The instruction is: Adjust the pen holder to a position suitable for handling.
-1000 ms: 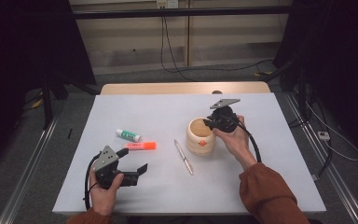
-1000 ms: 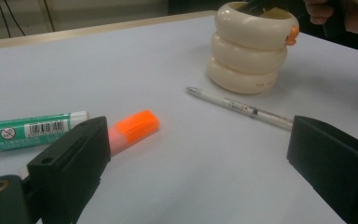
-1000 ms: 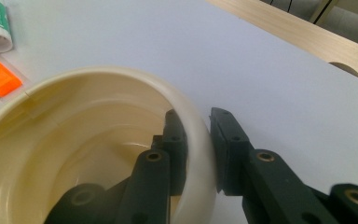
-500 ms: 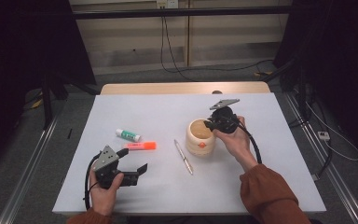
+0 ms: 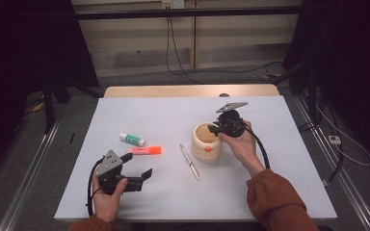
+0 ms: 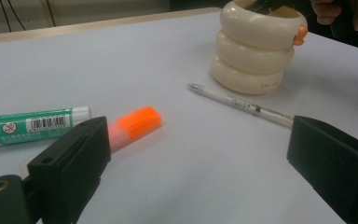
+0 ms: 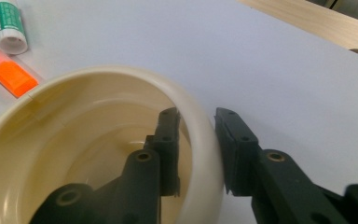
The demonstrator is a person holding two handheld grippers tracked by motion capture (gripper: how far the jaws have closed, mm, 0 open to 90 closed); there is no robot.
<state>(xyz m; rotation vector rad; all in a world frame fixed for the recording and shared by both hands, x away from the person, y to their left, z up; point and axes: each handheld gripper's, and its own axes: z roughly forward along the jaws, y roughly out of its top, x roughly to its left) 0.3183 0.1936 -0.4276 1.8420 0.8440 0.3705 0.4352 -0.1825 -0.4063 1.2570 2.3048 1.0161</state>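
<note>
Cup (image 5: 206, 143) rim between right gripper (image 7: 196, 154) pads, slightly apart.

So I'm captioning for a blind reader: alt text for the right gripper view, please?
The right gripper straddles the rim of a cream cup, one jaw inside, one outside, with a slight gap at the outer jaw. Beyond it on the white table lie an orange highlighter and a green-labelled tube.

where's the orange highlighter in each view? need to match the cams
High view: orange highlighter lies left of centre on the table, between the glue stick and the pen.
Left gripper view: lower left, partly behind the near jaw.
Right gripper view: far left edge, beyond the cup's rim.
Shared landmark: the cream ringed cup.
</note>
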